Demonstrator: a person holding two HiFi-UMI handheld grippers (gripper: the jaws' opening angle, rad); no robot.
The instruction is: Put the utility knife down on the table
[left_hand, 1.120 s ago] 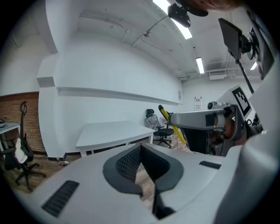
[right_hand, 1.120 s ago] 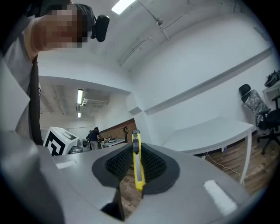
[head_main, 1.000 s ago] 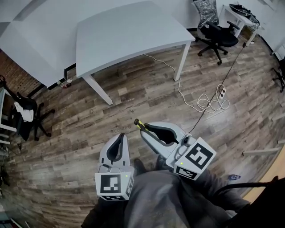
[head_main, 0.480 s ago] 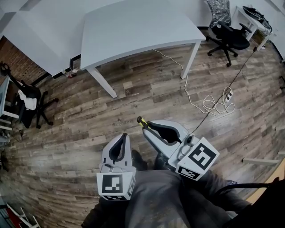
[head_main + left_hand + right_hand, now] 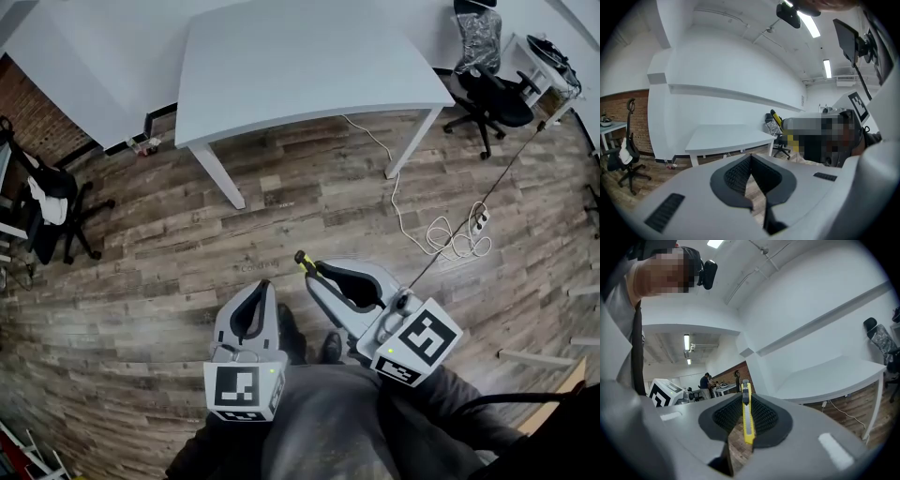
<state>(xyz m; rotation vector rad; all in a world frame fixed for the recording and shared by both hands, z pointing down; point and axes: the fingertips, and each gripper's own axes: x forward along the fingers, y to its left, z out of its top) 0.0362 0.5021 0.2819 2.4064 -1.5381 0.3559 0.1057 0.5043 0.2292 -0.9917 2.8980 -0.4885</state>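
Note:
A yellow utility knife (image 5: 747,416) is clamped lengthwise between the pads of my right gripper (image 5: 745,398), which is shut on it. In the head view its yellow-and-black end (image 5: 300,259) sticks out past the right gripper (image 5: 309,273), held above the wooden floor. My left gripper (image 5: 262,289) hangs beside it, shut with nothing in it; the left gripper view shows its jaws (image 5: 750,158) pressed together. The white table (image 5: 309,66) stands ahead, well beyond both grippers, and shows too in the gripper views (image 5: 729,135) (image 5: 834,376).
A white cable (image 5: 412,211) runs over the floor to a power strip (image 5: 483,217) at the right. A black office chair (image 5: 492,98) stands at the far right, another chair (image 5: 42,211) at the left by a brick wall. My legs fill the bottom of the head view.
The table has come lower and more central in the head view, so I stand nearer to it. Both grippers keep their pose and the knife stays clamped.

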